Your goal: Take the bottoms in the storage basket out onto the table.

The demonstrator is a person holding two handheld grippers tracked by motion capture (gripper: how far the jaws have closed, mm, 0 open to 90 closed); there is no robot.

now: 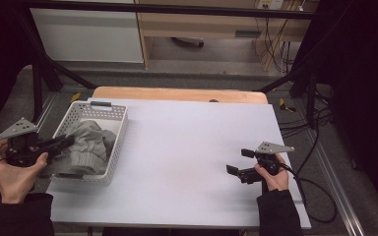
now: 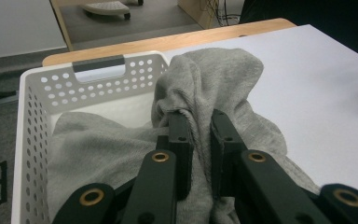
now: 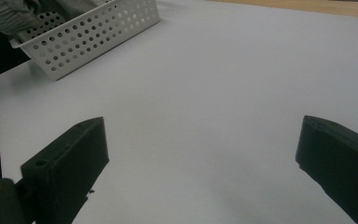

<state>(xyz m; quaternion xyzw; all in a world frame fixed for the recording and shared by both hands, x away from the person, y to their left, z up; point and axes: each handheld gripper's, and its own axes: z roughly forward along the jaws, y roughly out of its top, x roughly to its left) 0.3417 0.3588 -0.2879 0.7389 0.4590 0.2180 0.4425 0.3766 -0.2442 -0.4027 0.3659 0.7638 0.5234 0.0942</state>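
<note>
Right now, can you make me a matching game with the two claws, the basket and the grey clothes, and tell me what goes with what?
Things:
1. left claw
2. right claw
3. white basket
4. grey garment

States:
A. open, over bare table
B. partly lifted out, bunched up
C. shut on a fold of fabric
D. stands at the table's left side

Pairs: 1-C, 2-A, 3-D, 4-B
</note>
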